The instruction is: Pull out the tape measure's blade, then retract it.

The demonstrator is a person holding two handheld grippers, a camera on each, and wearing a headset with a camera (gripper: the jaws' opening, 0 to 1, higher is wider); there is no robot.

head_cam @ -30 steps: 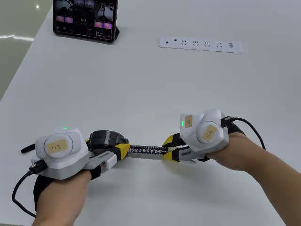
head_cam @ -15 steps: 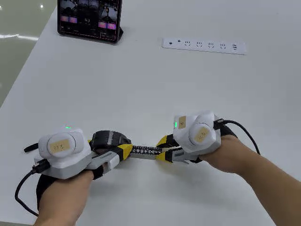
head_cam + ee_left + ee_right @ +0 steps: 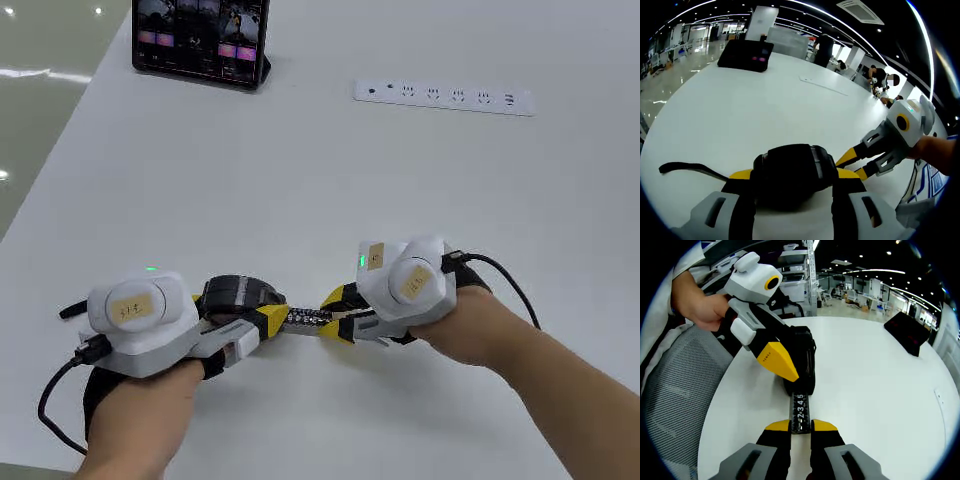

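Left gripper [image 3: 262, 322] closed around the tape measure case [image 3: 236, 294]; right gripper [image 3: 801, 427], just ahead, pinches the short exposed blade [image 3: 800, 409].

Black tape measure [image 3: 238, 296] sits on the table [image 3: 300, 180], short numbered blade [image 3: 305, 318] drawn out.

Tape measure [image 3: 238, 296] (on table [image 3: 300, 180]) before tablet [image 3: 203, 40].

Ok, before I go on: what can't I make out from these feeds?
- Hook of the blade: right gripper view, covered by the jaws of the right gripper, shut on it.
- Mouth where the blade exits: left gripper view, behind the tape measure case held in the left gripper.
- Screen of the tablet: head view, too small to read.
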